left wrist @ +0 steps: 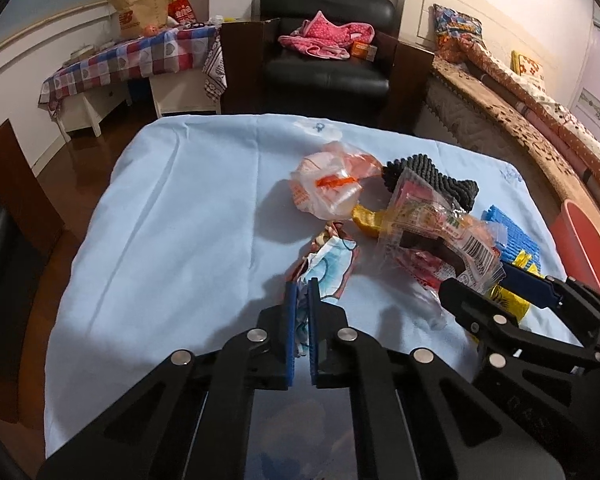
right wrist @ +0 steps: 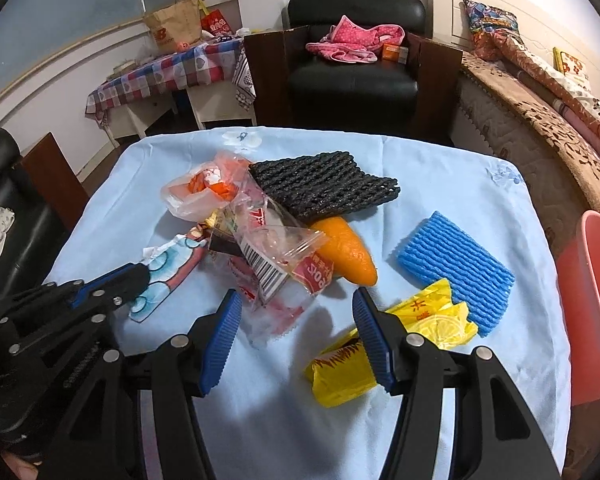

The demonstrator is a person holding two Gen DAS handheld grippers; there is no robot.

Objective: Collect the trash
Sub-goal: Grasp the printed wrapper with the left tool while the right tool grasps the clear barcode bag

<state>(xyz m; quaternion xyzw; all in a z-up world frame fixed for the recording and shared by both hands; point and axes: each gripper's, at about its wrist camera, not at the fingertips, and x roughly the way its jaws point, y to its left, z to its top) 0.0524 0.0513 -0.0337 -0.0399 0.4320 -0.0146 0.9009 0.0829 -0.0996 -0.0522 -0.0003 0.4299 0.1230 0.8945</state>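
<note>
My left gripper point(left wrist: 302, 292) is pinched on one crumpled blue-and-white wrapper point(left wrist: 328, 268), both pads pressing its near end where it lies on the light blue tablecloth point(left wrist: 172, 216). My right gripper point(right wrist: 296, 312) stands spread, nothing between its pads, above bare cloth just short of the pile.

Count of items on the table:
- one clear plastic bag with orange print point(right wrist: 196, 192)
- one clear barcoded packet with red print point(right wrist: 276, 256)
- two foam nets: one black point(right wrist: 320, 184), one blue point(right wrist: 456, 264)
- one orange peel point(right wrist: 346, 250), partly under the barcoded packet
- two yellow wrappers: one point(right wrist: 340, 372) beside my right finger, one point(right wrist: 440, 312) touching the blue net

One red bin point(right wrist: 592, 300) stands off the table's right edge.
</note>
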